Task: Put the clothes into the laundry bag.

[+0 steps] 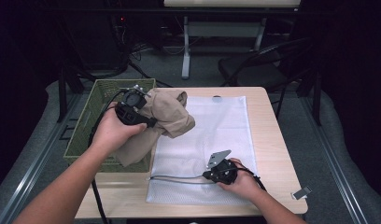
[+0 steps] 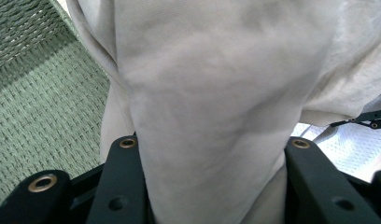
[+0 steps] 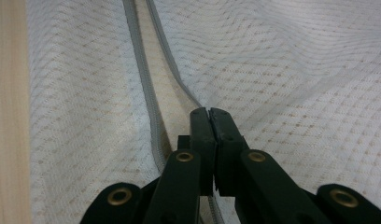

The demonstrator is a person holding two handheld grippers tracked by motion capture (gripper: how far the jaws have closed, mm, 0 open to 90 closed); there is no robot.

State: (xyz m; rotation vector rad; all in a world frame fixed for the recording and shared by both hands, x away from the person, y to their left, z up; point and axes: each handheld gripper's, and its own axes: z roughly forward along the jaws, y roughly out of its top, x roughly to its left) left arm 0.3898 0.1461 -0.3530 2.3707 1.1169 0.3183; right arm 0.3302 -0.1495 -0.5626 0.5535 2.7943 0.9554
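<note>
High view shows my left gripper (image 1: 132,108) clamped on the beige garment (image 1: 167,116), left of centre, hanging partly over the green basket (image 1: 86,126). My right gripper (image 1: 219,169), lower centre, pinches the zipper edge of the white mesh bag (image 1: 216,121). I judge the bag mouth could slip shut if that thin pinch loosens, or the garment's trailing end could snag the basket rim. Right gripper view shows the parted zipper (image 3: 146,93), which the high view barely resolves.
</note>
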